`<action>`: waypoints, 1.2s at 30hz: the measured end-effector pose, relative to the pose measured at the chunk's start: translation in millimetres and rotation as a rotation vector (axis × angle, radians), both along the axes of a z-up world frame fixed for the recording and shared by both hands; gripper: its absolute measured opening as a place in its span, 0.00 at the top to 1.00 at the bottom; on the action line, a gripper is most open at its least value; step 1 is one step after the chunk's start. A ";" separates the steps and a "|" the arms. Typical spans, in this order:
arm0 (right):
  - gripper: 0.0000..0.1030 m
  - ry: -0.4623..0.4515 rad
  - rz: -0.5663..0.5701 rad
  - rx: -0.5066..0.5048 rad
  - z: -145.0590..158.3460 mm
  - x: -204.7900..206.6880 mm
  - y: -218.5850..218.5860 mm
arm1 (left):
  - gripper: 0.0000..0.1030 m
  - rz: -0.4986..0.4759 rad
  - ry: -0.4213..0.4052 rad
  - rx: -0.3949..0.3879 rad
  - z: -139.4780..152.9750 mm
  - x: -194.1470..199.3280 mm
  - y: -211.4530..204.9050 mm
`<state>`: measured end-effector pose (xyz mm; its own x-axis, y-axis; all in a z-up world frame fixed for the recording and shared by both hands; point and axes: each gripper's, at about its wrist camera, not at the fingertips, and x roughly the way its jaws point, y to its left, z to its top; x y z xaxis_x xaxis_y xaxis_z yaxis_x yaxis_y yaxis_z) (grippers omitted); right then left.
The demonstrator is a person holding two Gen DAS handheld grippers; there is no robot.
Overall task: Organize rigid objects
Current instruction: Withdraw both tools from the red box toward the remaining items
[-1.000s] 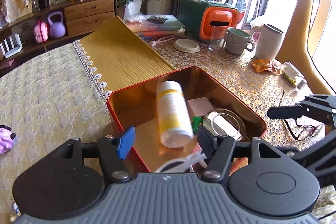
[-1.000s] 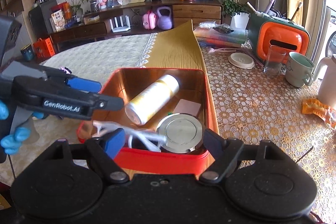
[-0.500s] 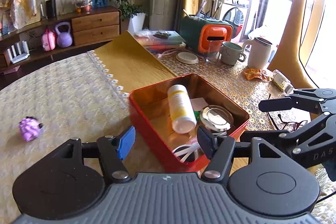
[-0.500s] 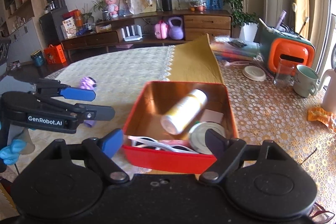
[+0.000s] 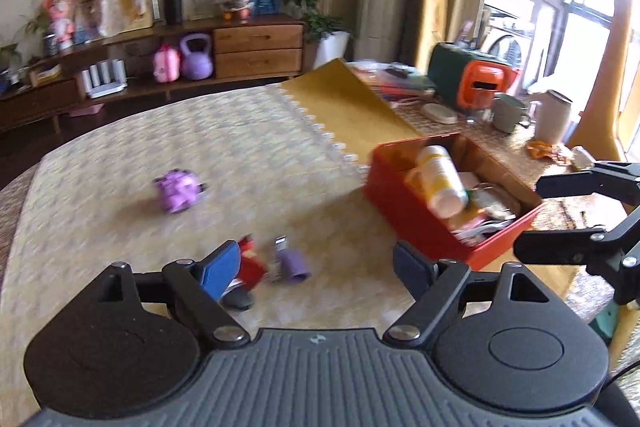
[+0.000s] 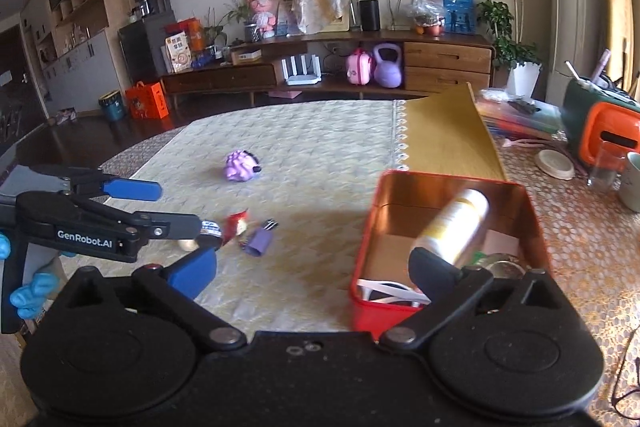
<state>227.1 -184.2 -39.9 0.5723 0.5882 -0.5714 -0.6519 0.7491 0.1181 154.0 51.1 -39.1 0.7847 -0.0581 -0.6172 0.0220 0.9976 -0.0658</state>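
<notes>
A red tin box stands on the table with a white and yellow bottle, a round metal lid and white cable inside. My left gripper is open and empty above the cream cloth, left of the box; it shows in the right wrist view. Before it lie a small red item and a purple clip. A purple toy lies farther off. My right gripper is open and empty near the box's front edge.
A green and orange toaster-like box, mugs, a white jug and a stack of books stand at the table's far right. A wooden sideboard lines the wall behind. Glasses lie at the right edge.
Both grippers have pulled back and up from the box and swung left. The purple toy, red item and purple clip have come into view. The bottle stays in the box.
</notes>
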 end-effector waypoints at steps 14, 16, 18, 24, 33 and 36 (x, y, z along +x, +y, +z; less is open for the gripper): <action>0.02 0.033 0.030 -0.081 -29.0 6.4 73.9 | 0.19 0.121 0.007 0.045 -48.6 -15.7 54.3; 0.03 0.035 0.025 -0.103 -34.6 9.8 84.4 | 0.19 0.135 0.005 0.052 -57.0 -14.2 58.5; 0.05 0.039 0.028 -0.114 -40.4 12.2 91.6 | 0.19 0.144 0.013 0.048 -65.7 -10.7 62.4; 0.20 0.070 0.036 -0.145 -55.8 26.1 111.8 | 0.19 0.169 0.046 0.013 -85.2 0.0 71.9; 0.32 0.124 0.046 -0.161 -74.6 46.9 134.4 | 0.28 0.156 0.036 0.000 -96.7 8.0 74.2; 0.41 0.135 0.049 -0.174 -79.8 51.9 139.9 | 0.33 0.152 0.036 -0.001 -99.2 10.7 74.4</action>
<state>279.0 -44.3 -119.7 0.4572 0.4991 -0.7361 -0.6748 0.7338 0.0784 164.7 125.5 -138.3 0.7616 0.0594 -0.6453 -0.1320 0.9891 -0.0648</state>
